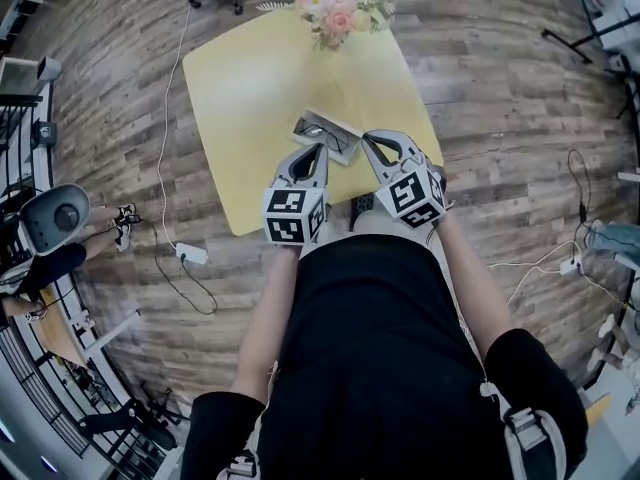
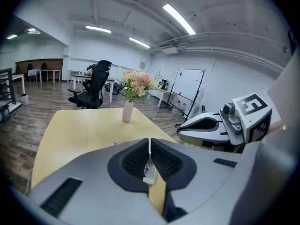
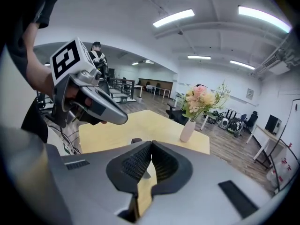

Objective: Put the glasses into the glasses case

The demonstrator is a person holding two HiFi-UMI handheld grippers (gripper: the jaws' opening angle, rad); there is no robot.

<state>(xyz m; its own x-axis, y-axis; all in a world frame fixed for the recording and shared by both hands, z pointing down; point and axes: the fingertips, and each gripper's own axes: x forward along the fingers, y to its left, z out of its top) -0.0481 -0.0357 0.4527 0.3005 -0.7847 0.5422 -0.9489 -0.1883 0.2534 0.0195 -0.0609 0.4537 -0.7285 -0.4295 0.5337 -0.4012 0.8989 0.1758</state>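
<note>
Glasses (image 1: 322, 131) look to be lying in the open glasses case (image 1: 346, 156), near the middle of the head view on the lower part of the yellow table (image 1: 240, 78), so I judge the placing step done or all but done. My left gripper (image 1: 318, 148) and right gripper (image 1: 368, 140) hang just below the case, each with its jaws pressed together on nothing. If the case has a lid, the next move calls for spreading one pair of jaws and folding it over without knocking the frame askew. I cannot make out a lid, nor whether the arms of the glasses are folded or the frame sits fully down. In the left gripper view only a white sliver of the case shows under my closed tips; in the right gripper view my own jaws cover it.
</note>
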